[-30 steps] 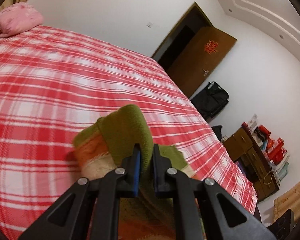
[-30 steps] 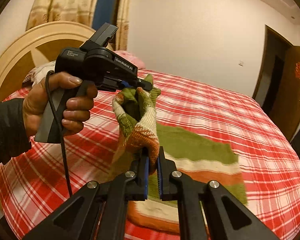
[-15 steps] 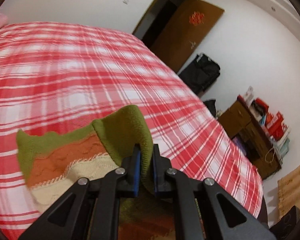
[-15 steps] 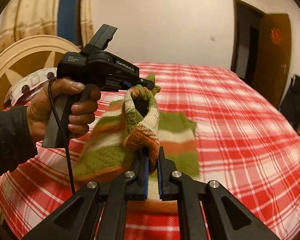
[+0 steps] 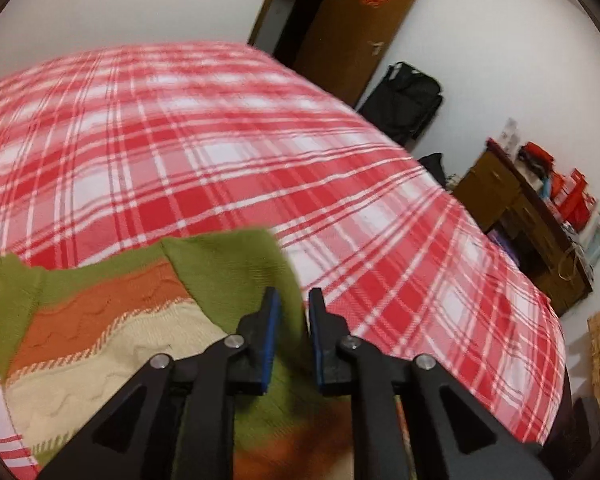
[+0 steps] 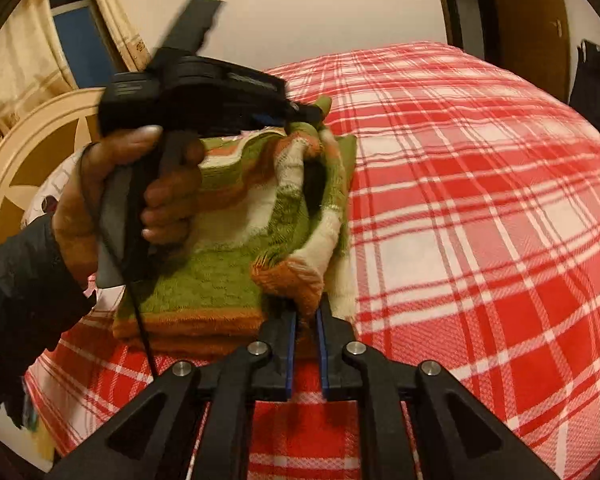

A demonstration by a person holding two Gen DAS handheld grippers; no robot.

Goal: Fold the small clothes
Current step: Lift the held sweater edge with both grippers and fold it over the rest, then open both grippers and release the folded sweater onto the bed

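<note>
A green, orange and cream striped knit garment (image 5: 100, 344) lies folded in layers on the red plaid bed (image 5: 220, 140). My left gripper (image 5: 294, 304) hovers over its green corner. Its jaws are opening, with the green edge between them and a gap beside one pad. In the right wrist view a hand (image 6: 112, 184) holds the left gripper (image 6: 314, 112) at the far corner of the garment (image 6: 220, 280), where the cloth still rises to its tip. My right gripper (image 6: 305, 316) is at the near orange corner. Its jaws are opening, and the orange hem sits just at the fingertips.
The plaid sheet (image 6: 480, 200) stretches bare to the right of the garment. A cream headboard (image 6: 32, 148) and curtains (image 6: 20, 60) stand behind the hand. Past the bed's far edge are a brown door (image 5: 360, 20), a black bag (image 5: 408, 100) and a wooden cabinet (image 5: 512, 208) with red boxes.
Both grippers came down toward the bed, carrying the lifted edge over the rest of the garment. Both pairs of jaws, pinched on the cloth before, now stand apart.
</note>
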